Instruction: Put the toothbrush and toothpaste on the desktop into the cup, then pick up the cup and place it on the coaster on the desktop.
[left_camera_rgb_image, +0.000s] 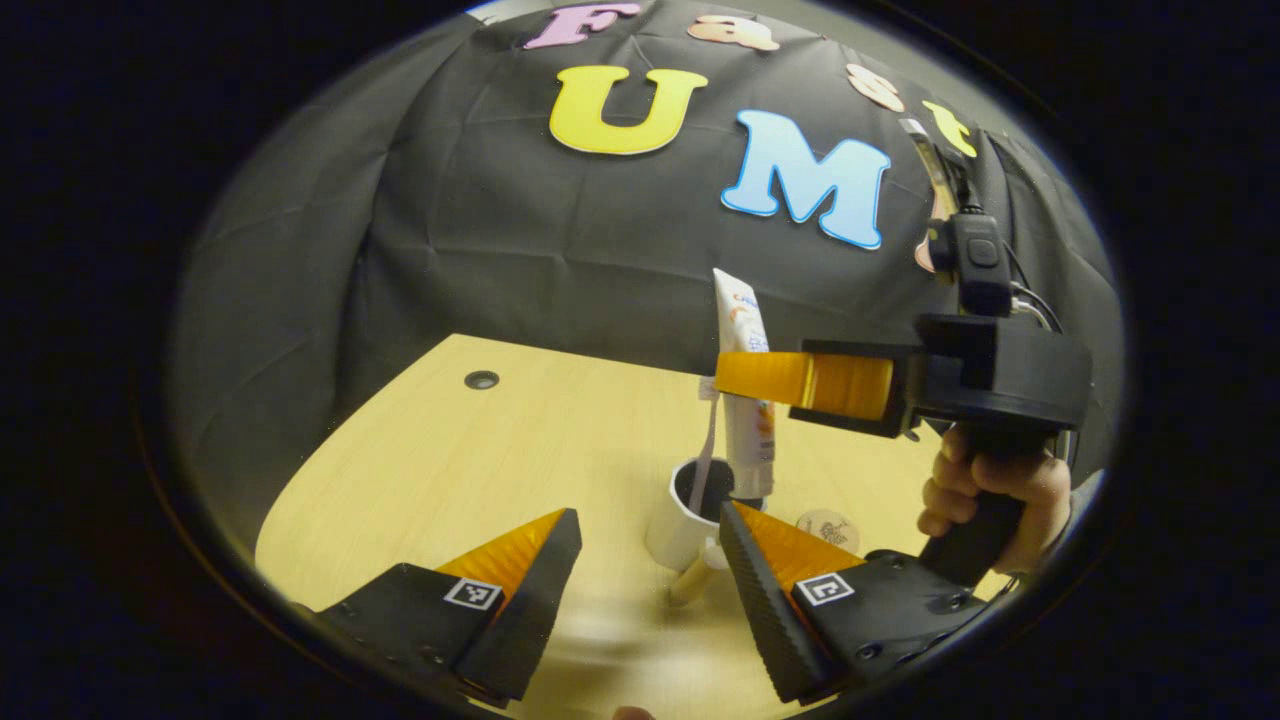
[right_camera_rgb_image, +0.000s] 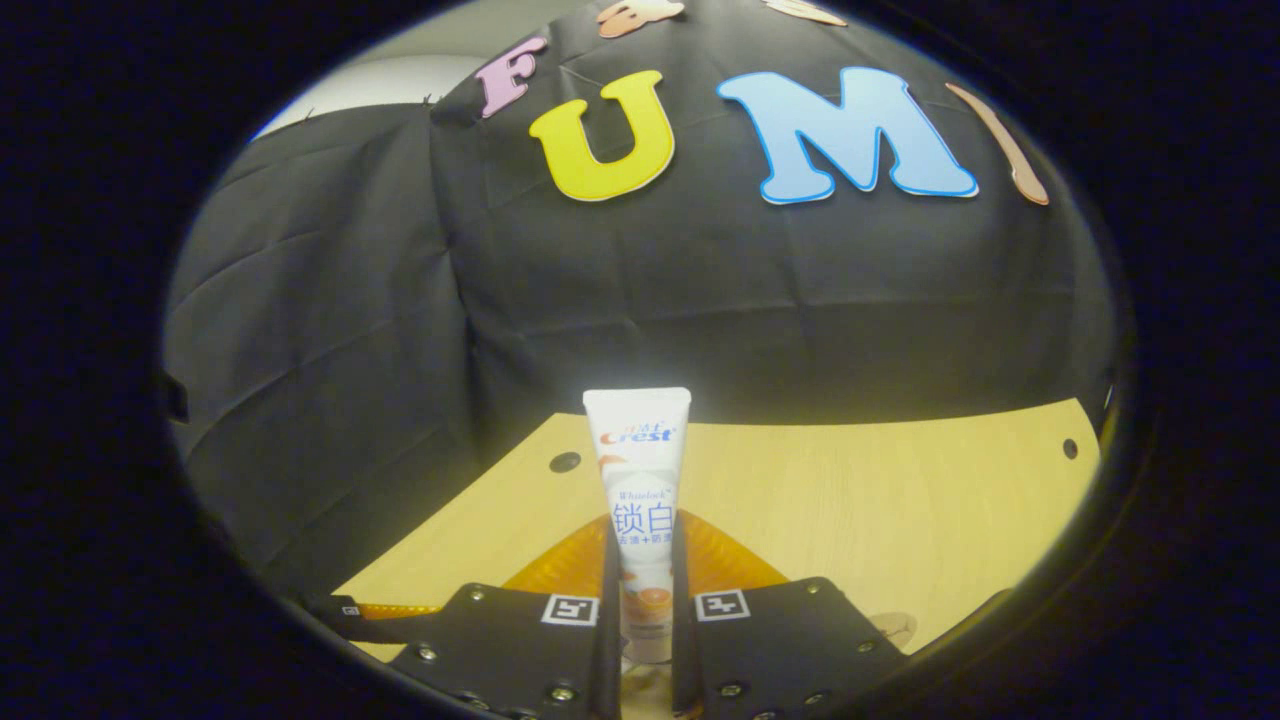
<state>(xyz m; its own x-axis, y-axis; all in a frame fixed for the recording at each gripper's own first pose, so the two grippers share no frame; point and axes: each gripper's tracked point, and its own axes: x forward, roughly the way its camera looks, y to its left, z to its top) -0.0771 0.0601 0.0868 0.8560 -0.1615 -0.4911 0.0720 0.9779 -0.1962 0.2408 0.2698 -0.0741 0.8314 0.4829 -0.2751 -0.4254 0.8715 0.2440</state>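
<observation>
While the right gripper (right_camera_rgb_image: 640, 600) clamps the upright toothpaste (right_camera_rgb_image: 640, 480) between both fingers, its cap sits in the cup (left_camera_rgb_image: 690, 520). Left gripper (left_camera_rgb_image: 650, 560) fingers stand apart near the cup.

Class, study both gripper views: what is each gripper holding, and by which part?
The right gripper clamps the toothpaste around its lower body, tube upright. The left gripper is open, holding nothing.

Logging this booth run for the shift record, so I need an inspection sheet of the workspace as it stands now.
Surface: wooden desktop, with a round hole.
Job's things: toothpaste upright, held above the white cup; toothbrush already stands in the cup; coaster bare, beside the cup.
Clutter: nothing seen.
Grippers: right gripper shut on the toothpaste; left gripper open, near the cup.
Cables: black lead behind the right gripper.
Surroundings: black cloth wall.
</observation>
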